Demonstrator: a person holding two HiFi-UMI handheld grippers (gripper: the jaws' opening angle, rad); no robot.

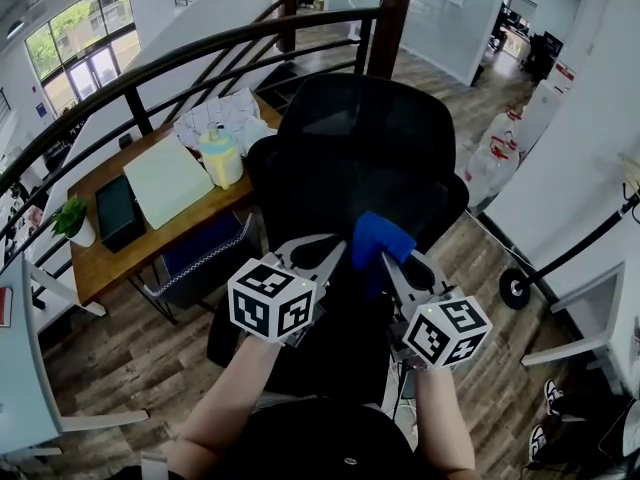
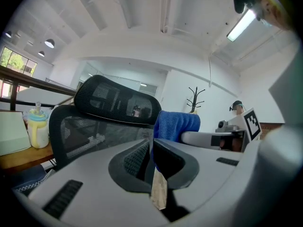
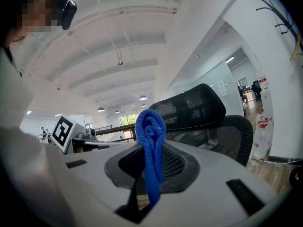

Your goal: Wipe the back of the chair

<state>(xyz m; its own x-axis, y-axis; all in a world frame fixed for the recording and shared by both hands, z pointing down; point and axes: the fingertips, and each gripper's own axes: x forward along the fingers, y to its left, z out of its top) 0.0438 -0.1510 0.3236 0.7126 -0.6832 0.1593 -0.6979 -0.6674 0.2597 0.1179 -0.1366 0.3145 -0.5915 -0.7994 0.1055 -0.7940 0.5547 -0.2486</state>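
Observation:
The black mesh office chair stands just ahead of me, its back and headrest facing me. My right gripper is shut on a folded blue cloth, held up in front of the chair's back without clearly touching it. In the right gripper view the blue cloth hangs bunched between the jaws, with the chair's headrest behind. My left gripper sits close beside it, shut and holding nothing. Its own view shows the chair's headrest and the blue cloth just to the right.
A wooden desk at the left carries a pale bottle, a green pad and a black box. A dark stair railing runs behind. Water jugs stand at the right, and a wheel rests on the floor.

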